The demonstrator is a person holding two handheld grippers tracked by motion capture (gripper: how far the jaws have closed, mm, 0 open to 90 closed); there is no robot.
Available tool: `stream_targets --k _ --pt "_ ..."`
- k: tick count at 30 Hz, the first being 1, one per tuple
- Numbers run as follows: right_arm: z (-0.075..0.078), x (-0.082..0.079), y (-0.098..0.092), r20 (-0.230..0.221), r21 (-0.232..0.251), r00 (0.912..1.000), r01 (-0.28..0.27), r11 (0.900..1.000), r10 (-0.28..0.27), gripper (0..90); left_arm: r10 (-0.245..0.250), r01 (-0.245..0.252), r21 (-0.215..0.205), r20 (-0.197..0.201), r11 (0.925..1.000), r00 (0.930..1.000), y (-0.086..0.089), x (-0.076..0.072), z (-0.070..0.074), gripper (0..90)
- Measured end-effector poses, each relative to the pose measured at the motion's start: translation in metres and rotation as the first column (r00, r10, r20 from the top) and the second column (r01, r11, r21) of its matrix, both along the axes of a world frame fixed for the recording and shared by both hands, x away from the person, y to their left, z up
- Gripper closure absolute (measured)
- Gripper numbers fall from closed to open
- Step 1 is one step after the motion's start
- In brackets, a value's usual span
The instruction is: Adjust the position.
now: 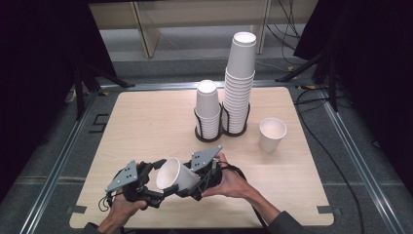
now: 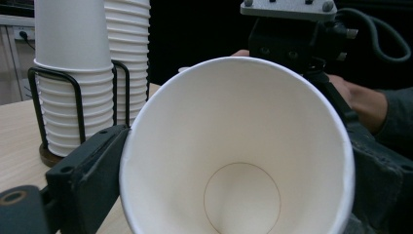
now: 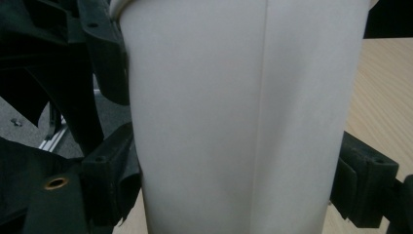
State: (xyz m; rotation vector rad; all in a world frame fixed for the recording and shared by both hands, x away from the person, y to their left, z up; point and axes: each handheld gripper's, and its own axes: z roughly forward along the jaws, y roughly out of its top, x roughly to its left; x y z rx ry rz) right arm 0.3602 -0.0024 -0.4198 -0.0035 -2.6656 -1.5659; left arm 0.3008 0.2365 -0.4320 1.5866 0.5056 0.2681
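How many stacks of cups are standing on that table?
2: a short stack of white paper cups in the left black wire holder, and a taller stack right beside it in the right holder.

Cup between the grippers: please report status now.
Right gripper shut on cup body. Left gripper at cup rim, grip unclear. Cup sideways above table. Cup stacks and lone cup well clear.

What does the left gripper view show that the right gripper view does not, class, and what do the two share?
Left gripper view: the inside and round bottom of the held cup, two cup stacks in a wire rack, and the right gripper behind the rim.

Right gripper view: the cup's outer wall with its seam, and grey floor beyond the table edge.

Both: the same white cup between that view's own black jaws, close against its sides, and the wooden table.
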Motion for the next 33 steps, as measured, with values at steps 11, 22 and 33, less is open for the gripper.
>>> stream_targets --k 11,22,33 --pt "0.002 -0.01 0.009 0.13 -0.269 0.9914 0.048 0.962 -0.013 18.2 0.004 -0.008 0.176 0.02 0.9844 0.9998 -0.005 -0.001 -0.003 8.1" --pt "0.0 -0.009 0.015 0.148 -0.29 0.9888 0.026 0.957 0.018 19.3 -0.011 0.004 0.218 0.028 0.976 0.9996 -0.008 -0.002 -0.003 8.4" --pt "-0.002 -0.011 0.017 0.121 -0.28 0.9925 0.023 0.96 0.012 19.6 -0.026 0.017 0.21 0.036 0.9777 0.999 -0.009 -0.003 -0.003 8.7"
